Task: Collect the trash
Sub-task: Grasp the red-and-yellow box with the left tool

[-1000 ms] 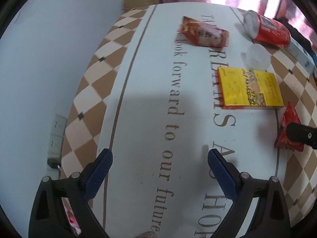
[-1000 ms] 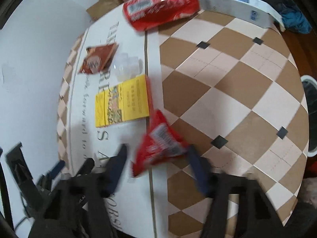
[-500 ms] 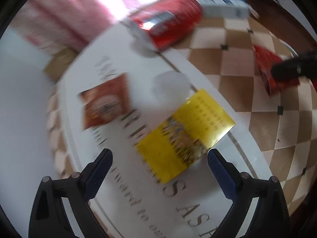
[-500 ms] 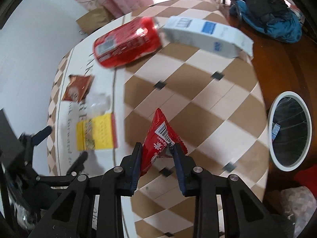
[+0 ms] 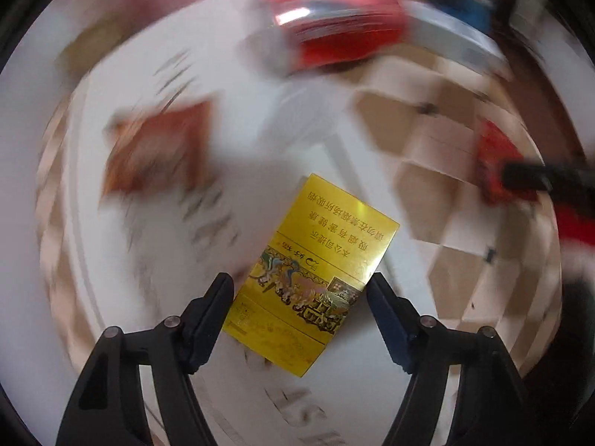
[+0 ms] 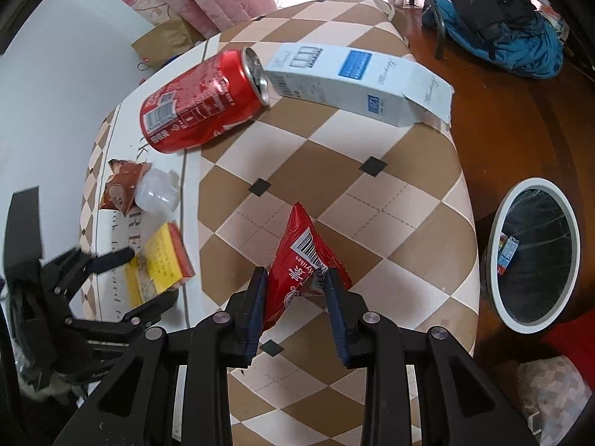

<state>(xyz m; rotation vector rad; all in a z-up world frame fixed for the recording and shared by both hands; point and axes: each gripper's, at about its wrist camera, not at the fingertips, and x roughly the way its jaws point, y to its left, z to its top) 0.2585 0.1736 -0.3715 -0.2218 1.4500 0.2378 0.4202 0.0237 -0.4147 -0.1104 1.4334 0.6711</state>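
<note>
The right gripper is clamping a red snack packet between its 2 fingers, holding it above the checkered counter. The packet is standing up out of the grip, barcode facing the camera. To its right, on the wooden floor, a white-rimmed trash bin is sitting with a dark liner and a small scrap inside.

The left gripper is straddling a yellow box, with its fingers spread to either side of the box's near end; I cannot tell whether they are touching it. The box is lying flat on the white lettered strip of the counter.

Farther back, a red soda can is lying on its side, its top just beside the end of a white and blue carton, also lying flat. Near the counter's left edge, a brown snack wrapper is lying against a clear plastic cup.
</note>
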